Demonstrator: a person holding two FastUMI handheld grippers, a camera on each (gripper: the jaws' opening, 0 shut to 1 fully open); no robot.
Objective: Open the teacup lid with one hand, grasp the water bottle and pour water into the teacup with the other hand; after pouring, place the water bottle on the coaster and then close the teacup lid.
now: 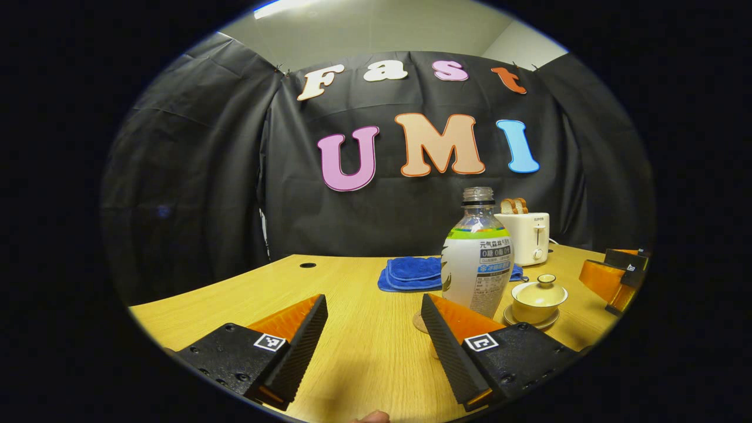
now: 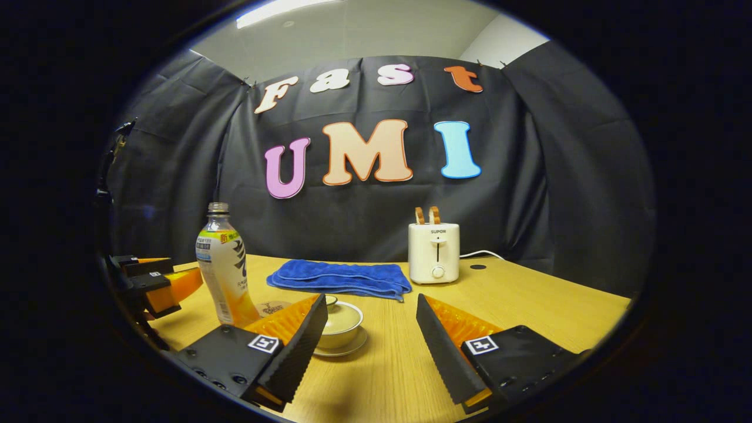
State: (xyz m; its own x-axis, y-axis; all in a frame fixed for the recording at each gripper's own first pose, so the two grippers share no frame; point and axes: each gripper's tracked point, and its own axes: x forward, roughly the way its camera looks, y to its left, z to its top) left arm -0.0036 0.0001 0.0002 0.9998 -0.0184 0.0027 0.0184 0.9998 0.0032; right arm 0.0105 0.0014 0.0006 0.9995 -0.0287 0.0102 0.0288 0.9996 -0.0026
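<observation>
A clear, uncapped water bottle (image 1: 477, 258) with a white and green label stands on the wooden table, just beyond my left gripper (image 1: 373, 301), which is open and empty. The round coaster (image 1: 419, 322) peeks out beside the bottle's base. To the bottle's right sits the cream teacup (image 1: 537, 298) on its saucer, lid on. In the right gripper view the lidded teacup (image 2: 342, 320) lies just ahead of my open right gripper (image 2: 371, 301), partly behind its left finger. The bottle (image 2: 224, 276) and the coaster (image 2: 274, 307) are to the left.
A folded blue cloth (image 2: 341, 277) and a white toaster (image 2: 434, 252) with bread in its slots stand at the back of the table (image 2: 529, 299). The left gripper (image 2: 167, 275) shows at the far left, the right gripper (image 1: 608, 271) at the far right.
</observation>
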